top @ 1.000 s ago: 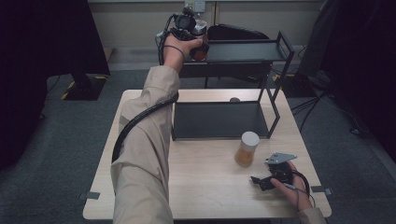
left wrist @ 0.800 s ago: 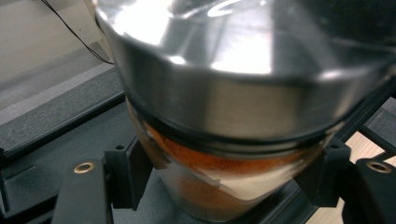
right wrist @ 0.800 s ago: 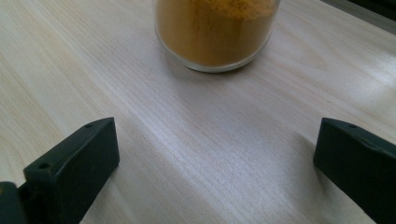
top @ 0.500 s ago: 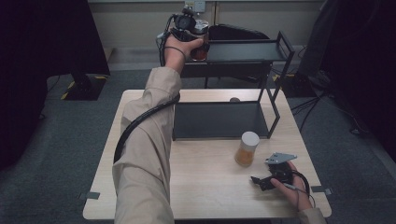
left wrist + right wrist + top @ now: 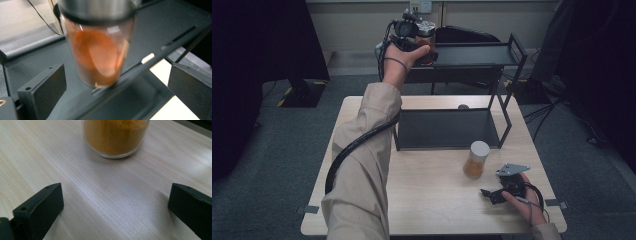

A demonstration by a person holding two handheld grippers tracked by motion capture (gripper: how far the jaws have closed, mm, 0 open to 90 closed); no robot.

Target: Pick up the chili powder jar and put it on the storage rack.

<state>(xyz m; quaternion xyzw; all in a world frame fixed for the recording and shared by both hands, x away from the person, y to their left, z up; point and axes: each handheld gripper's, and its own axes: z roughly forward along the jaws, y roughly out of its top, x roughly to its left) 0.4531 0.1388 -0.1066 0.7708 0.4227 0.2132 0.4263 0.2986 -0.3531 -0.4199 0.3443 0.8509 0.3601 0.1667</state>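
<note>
Left gripper [image 5: 115, 97], jaws apart, faces a red-powder jar [image 5: 98, 50] on the shelf [image 5: 162, 27]; right gripper [image 5: 115, 212] rests agape near the yellow-powder jar [image 5: 115, 137].

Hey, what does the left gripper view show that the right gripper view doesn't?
Left gripper view: a blurred jar of reddish powder with a metal lid, at the dark rack's top shelf.
Right gripper view: a jar of yellow powder standing on the pale wooden table.
Shared: the left gripper and right gripper each have jaws wide apart, with a jar ahead.
</note>
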